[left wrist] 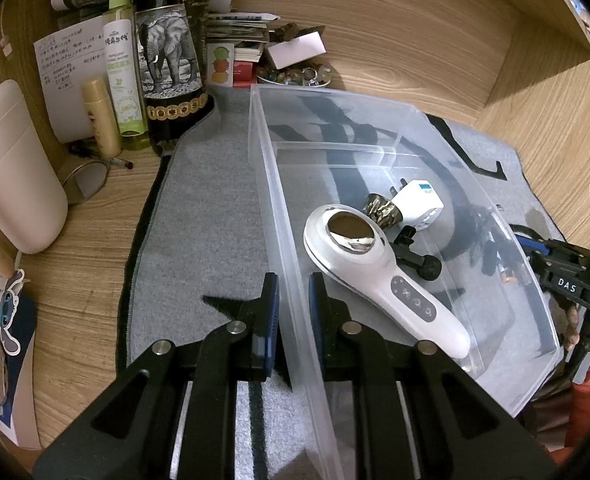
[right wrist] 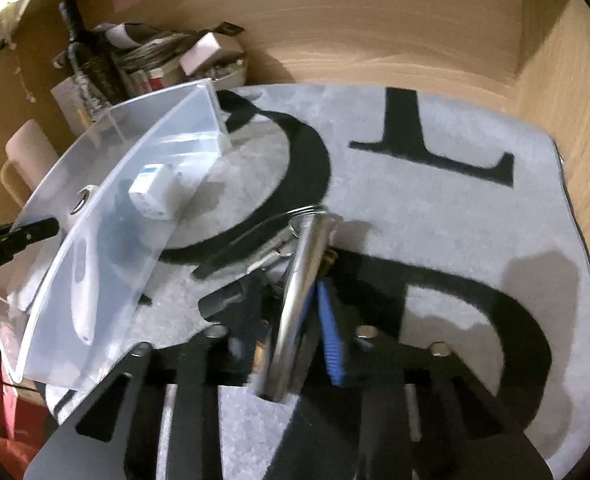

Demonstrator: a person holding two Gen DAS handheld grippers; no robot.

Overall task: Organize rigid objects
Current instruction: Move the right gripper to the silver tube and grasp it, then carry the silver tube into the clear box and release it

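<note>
A clear plastic bin (left wrist: 271, 184) stands on a grey mat (left wrist: 211, 216). In it lie a white handheld device with a metal head (left wrist: 375, 276), a white plug adapter (left wrist: 419, 202), a patterned cap (left wrist: 383, 208) and a small black part (left wrist: 419, 258). My left gripper (left wrist: 293, 300) is shut on the bin's near left wall. My right gripper (right wrist: 295, 300) is shut on a shiny metal tube (right wrist: 299, 300) with a key ring, held just right of the bin (right wrist: 107, 216). The right gripper also shows in the left wrist view (left wrist: 567, 276) beyond the bin's right wall.
A dark elephant-label bottle (left wrist: 171, 56), a green spray bottle (left wrist: 125, 68), a gold tube (left wrist: 101, 116) and a pink container (left wrist: 15, 168) stand at back left. Papers, boxes and a bowl of beads (left wrist: 291, 76) sit behind the bin. Wooden walls enclose the desk.
</note>
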